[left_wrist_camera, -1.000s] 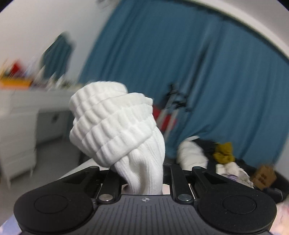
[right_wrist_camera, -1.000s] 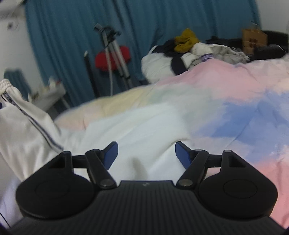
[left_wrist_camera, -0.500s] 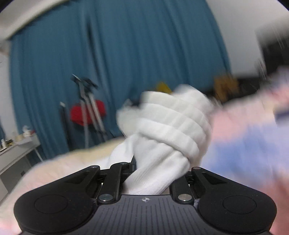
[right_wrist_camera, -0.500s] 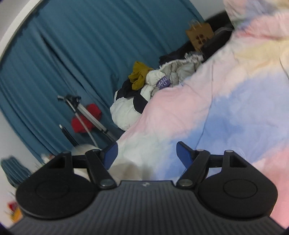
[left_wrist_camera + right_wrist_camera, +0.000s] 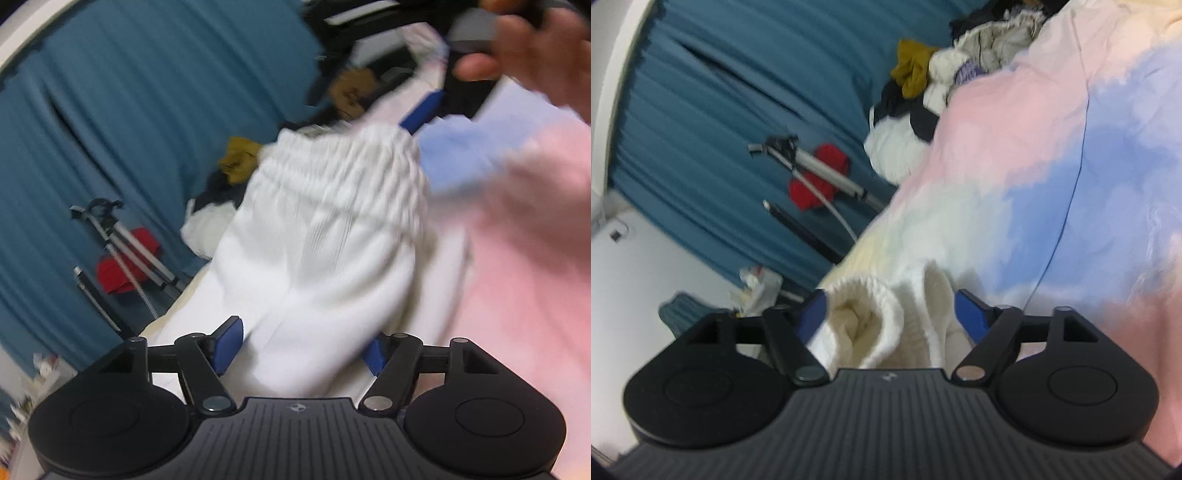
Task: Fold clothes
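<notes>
Left gripper [image 5: 301, 345] jaws now spread around white garment [image 5: 332, 236]; right gripper [image 5: 890, 314] jaws also spread.

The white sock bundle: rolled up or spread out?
Rolled up. The white sock bundle is a bunched lump, its ribbed cuff folded over; it lies between the open left gripper fingers.

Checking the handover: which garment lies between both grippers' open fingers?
The white ribbed garment; the others, mustard, dark and white, lie in a pile far back on the bed.

Left tool [image 5: 301, 345] spread wide, blurred white ribbed garment [image 5: 332, 236] between its pads, teal curtain [image 5: 129, 129] behind
</notes>
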`<state>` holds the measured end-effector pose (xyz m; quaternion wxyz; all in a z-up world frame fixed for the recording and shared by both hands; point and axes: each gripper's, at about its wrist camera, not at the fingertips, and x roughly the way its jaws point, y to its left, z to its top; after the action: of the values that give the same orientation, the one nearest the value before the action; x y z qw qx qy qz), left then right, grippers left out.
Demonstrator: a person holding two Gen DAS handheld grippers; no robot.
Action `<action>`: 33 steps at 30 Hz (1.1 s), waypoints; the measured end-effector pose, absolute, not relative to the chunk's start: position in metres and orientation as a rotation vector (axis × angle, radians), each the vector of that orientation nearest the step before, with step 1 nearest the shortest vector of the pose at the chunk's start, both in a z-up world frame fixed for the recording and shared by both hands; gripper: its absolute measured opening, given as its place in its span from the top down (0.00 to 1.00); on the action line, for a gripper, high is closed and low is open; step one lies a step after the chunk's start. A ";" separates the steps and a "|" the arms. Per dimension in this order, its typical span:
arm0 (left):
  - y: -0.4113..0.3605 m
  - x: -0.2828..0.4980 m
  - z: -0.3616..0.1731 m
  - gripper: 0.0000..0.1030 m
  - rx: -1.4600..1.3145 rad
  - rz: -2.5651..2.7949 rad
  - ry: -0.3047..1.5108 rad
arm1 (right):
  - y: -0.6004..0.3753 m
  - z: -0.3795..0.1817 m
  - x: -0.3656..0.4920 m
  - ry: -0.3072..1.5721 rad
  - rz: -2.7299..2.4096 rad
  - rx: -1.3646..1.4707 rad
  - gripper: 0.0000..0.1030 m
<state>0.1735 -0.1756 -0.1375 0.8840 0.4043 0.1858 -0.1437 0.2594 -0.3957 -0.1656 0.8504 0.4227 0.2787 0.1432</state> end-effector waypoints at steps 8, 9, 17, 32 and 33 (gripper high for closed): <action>-0.065 0.122 -0.138 0.32 0.841 -0.227 0.439 | -0.369 -0.177 0.279 0.658 0.341 0.824 0.16; -0.058 0.124 -0.139 0.32 0.815 -0.228 0.463 | -0.366 -0.176 0.282 0.657 0.343 0.812 0.16; -0.055 0.146 -0.147 0.32 0.816 -0.209 0.455 | -0.352 -0.174 0.305 0.671 0.350 0.717 0.20; -0.063 0.121 -0.129 0.73 0.687 -0.271 0.464 | -0.340 -0.111 0.293 0.427 0.383 0.570 0.78; -0.063 0.120 -0.127 0.76 0.681 -0.280 0.455 | -0.342 -0.109 0.292 0.410 0.377 0.567 0.78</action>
<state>0.1204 -0.0626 -0.1274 0.9079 0.3298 0.2203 -0.1356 0.2917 -0.3417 -0.1093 0.9220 0.2763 0.1997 0.1834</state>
